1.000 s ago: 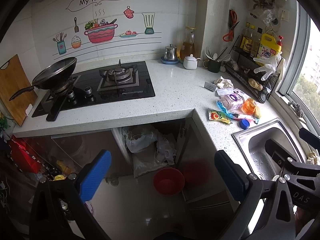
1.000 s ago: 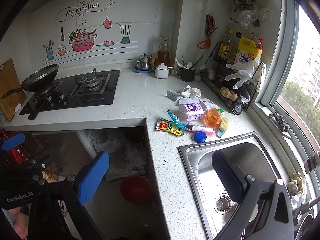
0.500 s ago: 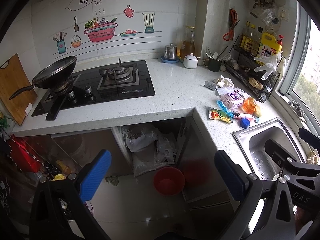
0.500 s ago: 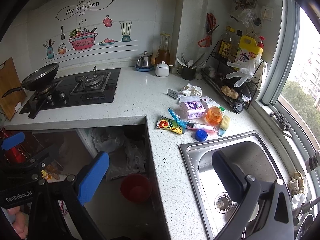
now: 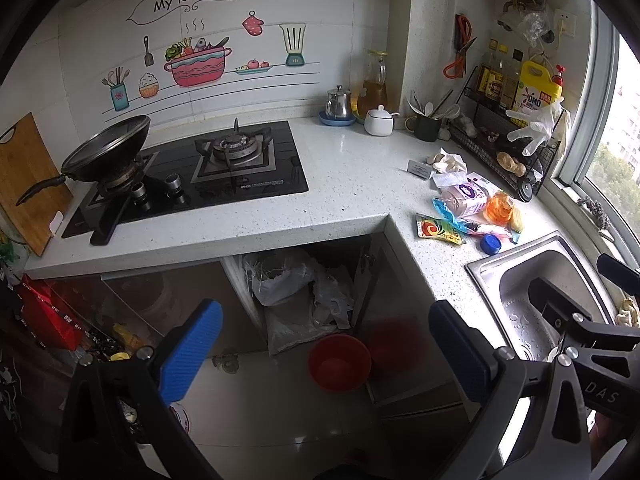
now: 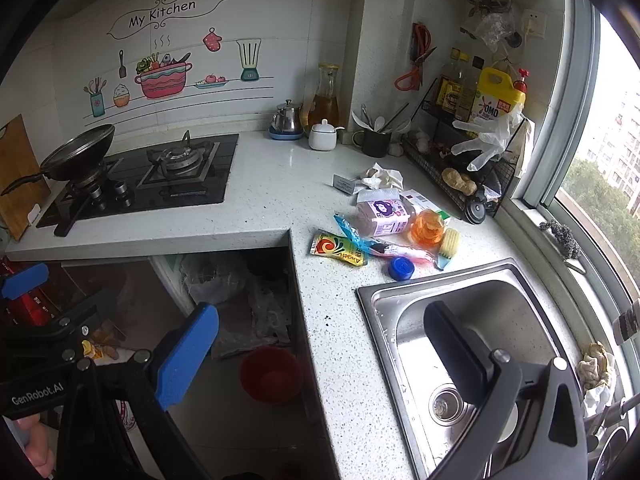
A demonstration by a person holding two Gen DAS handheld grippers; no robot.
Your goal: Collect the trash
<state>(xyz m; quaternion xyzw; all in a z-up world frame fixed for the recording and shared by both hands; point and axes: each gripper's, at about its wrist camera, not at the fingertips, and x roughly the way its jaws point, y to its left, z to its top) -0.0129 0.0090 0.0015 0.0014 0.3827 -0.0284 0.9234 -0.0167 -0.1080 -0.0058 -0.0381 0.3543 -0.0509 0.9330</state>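
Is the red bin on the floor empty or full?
Empty, as far as visible: the red bin stands upright on the floor, and its bare red inside shows; no trash is seen in it.

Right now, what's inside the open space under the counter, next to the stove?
Crumpled plastic bags fill the opening under the counter, and a red bucket stands on the floor in front. Whatever lies inside or behind the bags is hidden in shadow.

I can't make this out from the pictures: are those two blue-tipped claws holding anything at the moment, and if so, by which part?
Nothing is held. The left gripper and right gripper are both open and empty; the trash pile lies untouched on the counter.
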